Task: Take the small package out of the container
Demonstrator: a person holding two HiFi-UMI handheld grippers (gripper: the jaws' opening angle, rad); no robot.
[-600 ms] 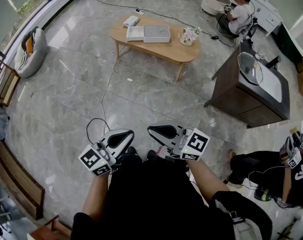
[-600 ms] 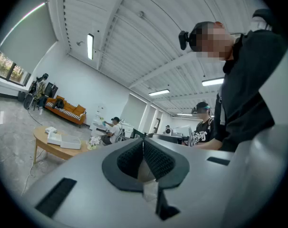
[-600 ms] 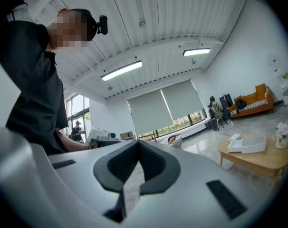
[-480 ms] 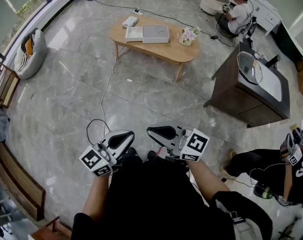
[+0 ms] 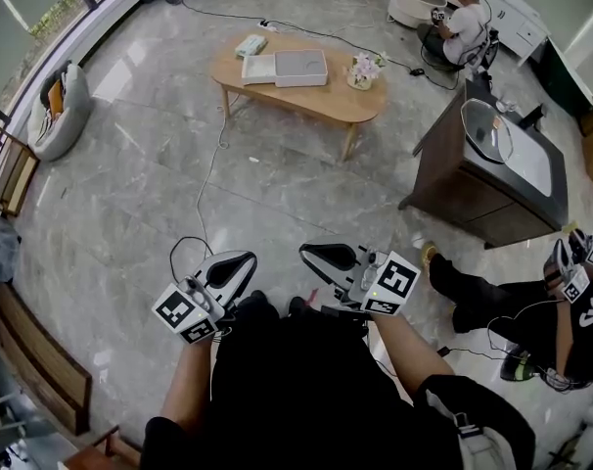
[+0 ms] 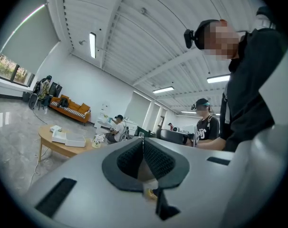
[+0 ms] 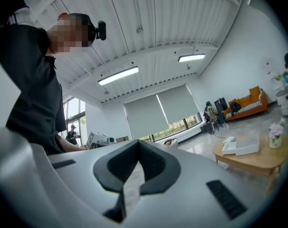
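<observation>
A wooden oval table [image 5: 321, 96] stands far across the floor. On it lies a flat white container [image 5: 298, 67] with a grey top, and a small pale package [image 5: 250, 45] sits beside it to the left. Both grippers are held close to my body, far from the table. My left gripper [image 5: 240, 262] is shut with nothing between its pads. My right gripper [image 5: 316, 255] is shut and empty too. The left gripper view shows the table [image 6: 51, 144] and container [image 6: 73, 140] small at lower left. In the right gripper view the container [image 7: 246, 147] sits at right.
A flower pot [image 5: 363, 70] stands on the table's right end. A dark cabinet [image 5: 492, 179] is at right, with a seated person [image 5: 531, 306] on the floor near it. A cable [image 5: 210, 164] runs across the floor. A grey beanbag [image 5: 54, 106] and a bench [image 5: 32, 360] are at left.
My right gripper has shifted slightly to the right. The seated person at right has stretched a leg toward me. The left gripper has barely moved.
</observation>
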